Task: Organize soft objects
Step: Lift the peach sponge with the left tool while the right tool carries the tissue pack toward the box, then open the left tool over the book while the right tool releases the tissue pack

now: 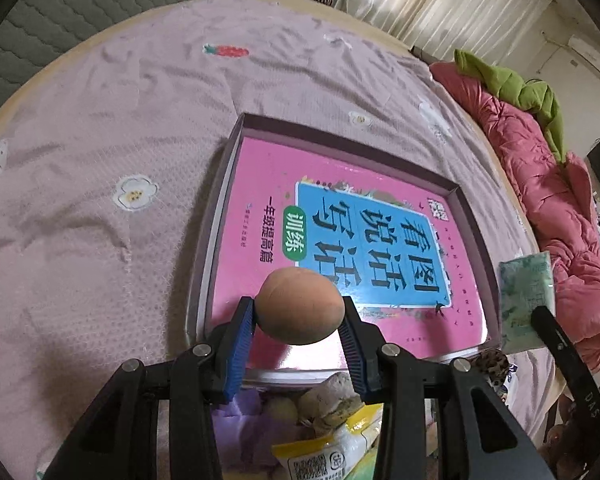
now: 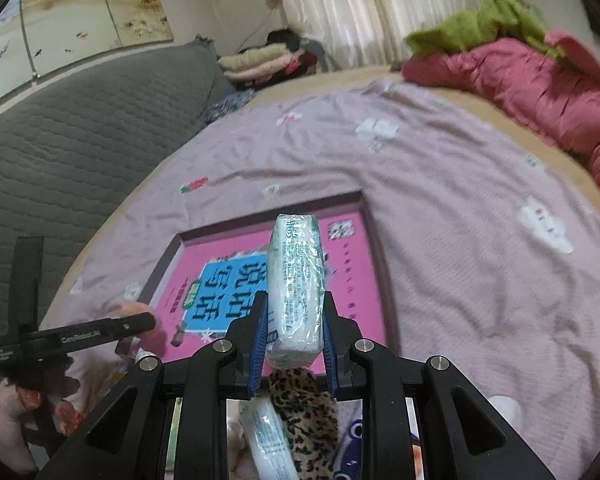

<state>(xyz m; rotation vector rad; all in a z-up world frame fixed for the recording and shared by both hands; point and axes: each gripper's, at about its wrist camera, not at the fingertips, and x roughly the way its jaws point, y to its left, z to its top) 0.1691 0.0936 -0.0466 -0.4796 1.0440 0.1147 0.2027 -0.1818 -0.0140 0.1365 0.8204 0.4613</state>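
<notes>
My left gripper is shut on an orange, egg-shaped soft ball, held above the near end of a shallow purple box. A pink book with a blue title panel lies flat in that box. My right gripper is shut on a wrapped pack of tissues, which stands upright above the same box. In the left wrist view the tissue pack and the right gripper's arm appear at the right. In the right wrist view the left gripper's side shows at the left, with a hand below it.
A lilac blanket with flower patches covers the bed. A pink quilt with a green cloth lies along the right edge. Below the grippers lies a pile of soft things: a leopard-print item, another tissue pack, a yellow-and-white packet.
</notes>
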